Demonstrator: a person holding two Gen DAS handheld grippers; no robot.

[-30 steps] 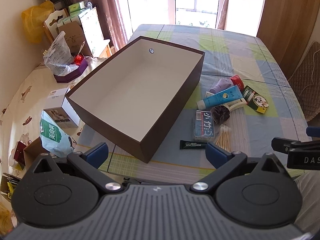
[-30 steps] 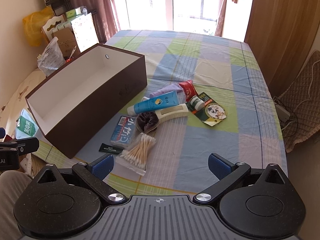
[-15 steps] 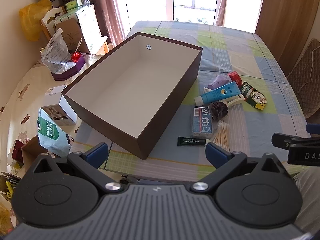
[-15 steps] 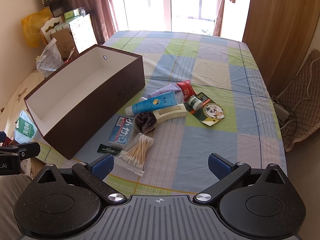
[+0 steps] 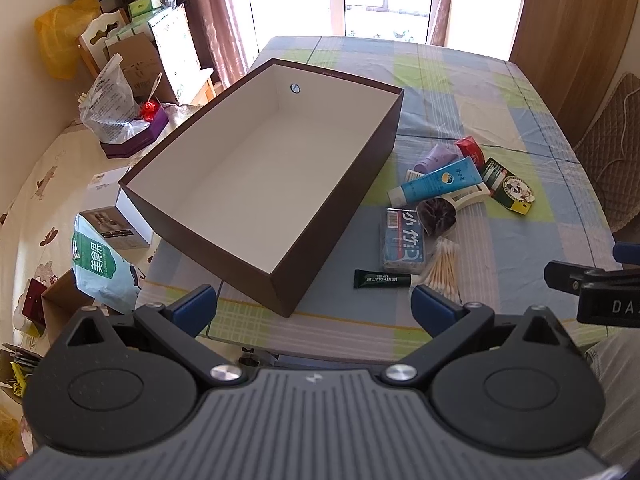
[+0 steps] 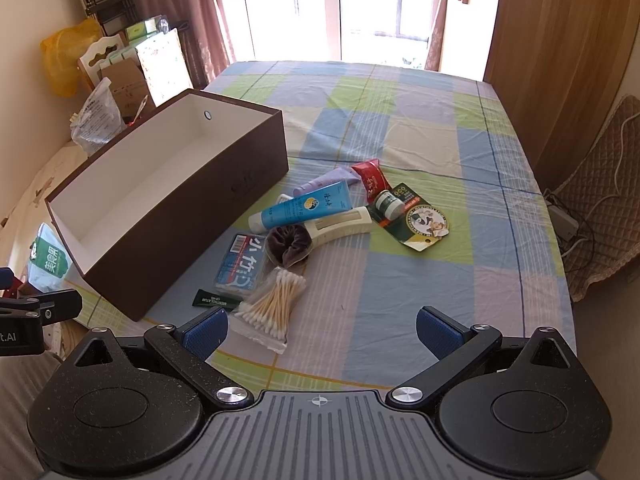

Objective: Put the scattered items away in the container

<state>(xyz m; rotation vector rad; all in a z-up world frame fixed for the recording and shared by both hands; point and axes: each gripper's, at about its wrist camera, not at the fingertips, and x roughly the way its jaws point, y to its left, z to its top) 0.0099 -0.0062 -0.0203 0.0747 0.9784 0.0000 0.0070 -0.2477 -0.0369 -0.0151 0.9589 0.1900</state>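
Scattered items [image 6: 304, 232] lie right of our brown box [image 5: 264, 176]; our left gripper [image 5: 314, 306] and right gripper [image 6: 322, 330] gape, holding nothing.

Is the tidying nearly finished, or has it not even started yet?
Not started yet. The brown box is empty inside. Both the left gripper and the right gripper are open and hold nothing. Everything waits on the table beside the box: the blue tube, cotton swabs, purple scrunchie, blue packet and the rest.
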